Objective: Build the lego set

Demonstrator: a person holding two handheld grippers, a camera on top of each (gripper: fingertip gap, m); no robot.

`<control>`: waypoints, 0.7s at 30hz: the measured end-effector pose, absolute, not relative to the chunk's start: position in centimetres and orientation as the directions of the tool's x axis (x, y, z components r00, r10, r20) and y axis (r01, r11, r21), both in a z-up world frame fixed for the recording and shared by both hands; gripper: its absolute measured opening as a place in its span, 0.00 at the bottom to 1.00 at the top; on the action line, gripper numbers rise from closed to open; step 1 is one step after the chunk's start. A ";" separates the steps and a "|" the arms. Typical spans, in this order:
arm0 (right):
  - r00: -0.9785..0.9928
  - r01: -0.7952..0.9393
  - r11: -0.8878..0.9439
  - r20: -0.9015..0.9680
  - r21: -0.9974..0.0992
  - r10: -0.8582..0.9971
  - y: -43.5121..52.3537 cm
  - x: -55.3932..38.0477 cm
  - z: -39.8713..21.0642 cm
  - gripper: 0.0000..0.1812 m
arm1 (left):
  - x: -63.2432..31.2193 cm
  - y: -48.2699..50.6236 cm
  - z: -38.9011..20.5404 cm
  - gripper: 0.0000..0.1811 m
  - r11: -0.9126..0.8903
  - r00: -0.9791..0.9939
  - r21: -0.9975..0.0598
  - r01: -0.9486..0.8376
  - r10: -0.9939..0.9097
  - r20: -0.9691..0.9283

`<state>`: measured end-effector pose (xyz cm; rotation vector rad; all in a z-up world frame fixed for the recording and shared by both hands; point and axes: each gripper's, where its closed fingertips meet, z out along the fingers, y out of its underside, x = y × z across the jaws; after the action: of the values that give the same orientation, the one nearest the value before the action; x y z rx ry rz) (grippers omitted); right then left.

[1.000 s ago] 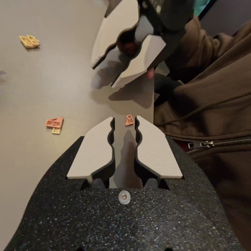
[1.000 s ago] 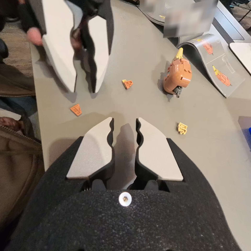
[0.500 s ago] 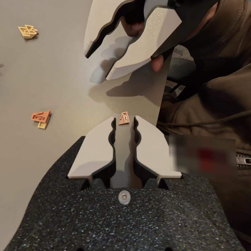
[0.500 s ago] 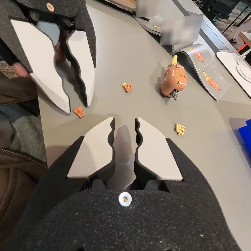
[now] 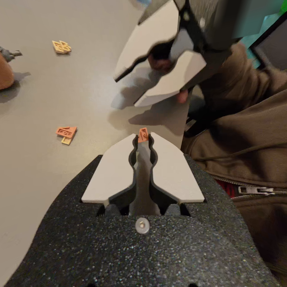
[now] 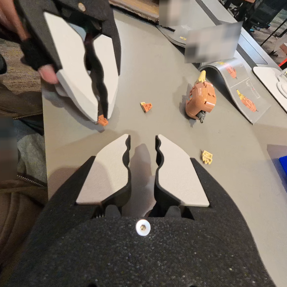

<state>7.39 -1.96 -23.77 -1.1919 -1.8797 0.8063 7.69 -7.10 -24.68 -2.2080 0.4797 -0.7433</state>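
My left gripper (image 5: 142, 134) is shut on a small orange wedge plate (image 5: 143, 137), pinched at the very fingertips close over the grey table (image 5: 77, 93) near its edge. The right wrist view shows the same grip at upper left, the plate (image 6: 102, 120) at the left gripper's tips. My right gripper (image 6: 142, 136) is open and empty above the table; it also shows in the left wrist view (image 5: 125, 92). The orange-brown lego model (image 6: 200, 101) with a yellow horn stands at the right.
An orange and tan sub-assembly (image 6: 146, 106) and a yellow piece (image 6: 207, 156) lie loose on the table. An open instruction booklet (image 6: 242, 87) curls at the back right. A blue thing (image 6: 283, 164) is at the right edge. The person's brown jacket (image 5: 233, 139) borders the table edge. One gripper's finger ends stand about 6 cm off the other's. The yellow piece (image 6: 207, 156) lies some 10 cm from my right tips, 15 cm from my left tips. Seen from the left wrist view (image 5: 61, 46) as well.
My left gripper has moved onto the orange wedge plate and closed on it. The right gripper stays open and has shifted a little.
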 end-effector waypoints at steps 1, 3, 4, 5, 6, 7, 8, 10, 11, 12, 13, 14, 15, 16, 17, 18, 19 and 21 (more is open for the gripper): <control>-0.288 0.432 0.374 0.268 -0.820 0.919 -2.1 7.1 -23.6 0.18 | 7.4 -7.0 -24.0 0.07 -0.650 0.741 -0.759 -0.043 -0.530 0.412; -0.304 0.385 0.384 0.277 -0.839 0.911 -2.5 6.3 -23.0 0.18 | 6.4 -6.5 -22.4 0.07 -0.636 0.686 -0.762 0.121 -0.501 0.528; -0.309 0.358 0.382 0.278 -0.852 0.910 -2.8 5.9 -22.6 0.18 | 5.8 -6.3 -21.6 0.07 -0.627 0.652 -0.752 0.204 -0.486 0.582; -0.319 0.332 0.379 0.275 -0.864 0.907 -3.2 5.4 -22.2 0.19 | 5.1 -6.2 -20.8 0.07 -0.612 0.616 -0.739 0.281 -0.476 0.628; -0.332 0.305 0.379 0.275 -0.874 0.902 -3.6 5.0 -21.8 0.19 | 4.4 -6.0 -20.1 0.07 -0.594 0.581 -0.725 0.349 -0.469 0.665; -0.342 0.280 0.383 0.281 -0.880 0.897 -4.0 4.6 -21.5 0.19 | 3.8 -5.9 -19.6 0.07 -0.579 0.553 -0.708 0.404 -0.461 0.693; -0.346 0.262 0.392 0.293 -0.882 0.891 -4.4 4.2 -21.2 0.19 | 3.3 -5.9 -19.2 0.07 -0.568 0.529 -0.691 0.447 -0.455 0.716; -0.343 0.234 0.418 0.327 -0.878 0.880 -4.9 3.3 -20.6 0.19 | 2.7 -5.8 -18.7 0.07 -0.553 0.493 -0.661 0.507 -0.444 0.749; -0.340 0.223 0.429 0.343 -0.875 0.876 -5.2 3.0 -20.4 0.19 | 2.5 -5.8 -18.6 0.07 -0.548 0.484 -0.652 0.524 -0.439 0.757; -0.335 0.214 0.438 0.356 -0.873 0.872 -5.4 2.6 -20.2 0.19 | 2.4 -5.8 -18.6 0.07 -0.545 0.479 -0.647 0.533 -0.436 0.762; -0.327 0.204 0.447 0.369 -0.871 0.870 -5.6 2.2 -20.0 0.20 | 2.4 -5.8 -18.6 0.07 -0.544 0.478 -0.644 0.538 -0.433 0.764; -0.319 0.191 0.455 0.384 -0.870 0.867 -5.8 2.0 -19.7 0.20 | 2.4 -5.8 -18.6 0.07 -0.544 0.480 -0.643 0.539 -0.429 0.765; -0.308 0.178 0.463 0.398 -0.868 0.864 -5.9 1.7 -19.5 0.19 | 2.4 -5.7 -18.7 0.07 -0.543 0.483 -0.641 0.543 -0.423 0.767; -0.300 0.168 0.470 0.409 -0.866 0.862 -6.0 1.5 -19.2 0.19 | 2.4 -5.7 -18.7 0.07 -0.541 0.485 -0.638 0.548 -0.416 0.769; -0.293 0.162 0.477 0.420 -0.864 0.859 -6.1 1.4 -19.1 0.18 | 2.3 -5.6 -18.7 0.07 -0.538 0.486 -0.634 0.555 -0.409 0.772; -0.284 0.157 0.484 0.430 -0.861 0.857 -6.1 1.2 -19.0 0.18 | 2.2 -5.6 -18.8 0.07 -0.536 0.487 -0.630 0.563 -0.400 0.776; -0.280 0.158 0.490 0.437 -0.857 0.855 -6.1 1.1 -19.0 0.17 | 2.1 -5.5 -18.8 0.07 -0.533 0.490 -0.626 0.569 -0.392 0.779; -0.263 0.169 0.496 0.446 -0.851 0.855 -6.0 0.9 -19.1 0.16 | 2.2 -5.4 -19.0 0.07 -0.529 0.502 -0.628 0.571 -0.380 0.777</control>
<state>0.87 -5.96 -19.06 -0.8723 -1.7331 0.8518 2.15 -5.41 -18.98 -1.7584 -0.1614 -1.2060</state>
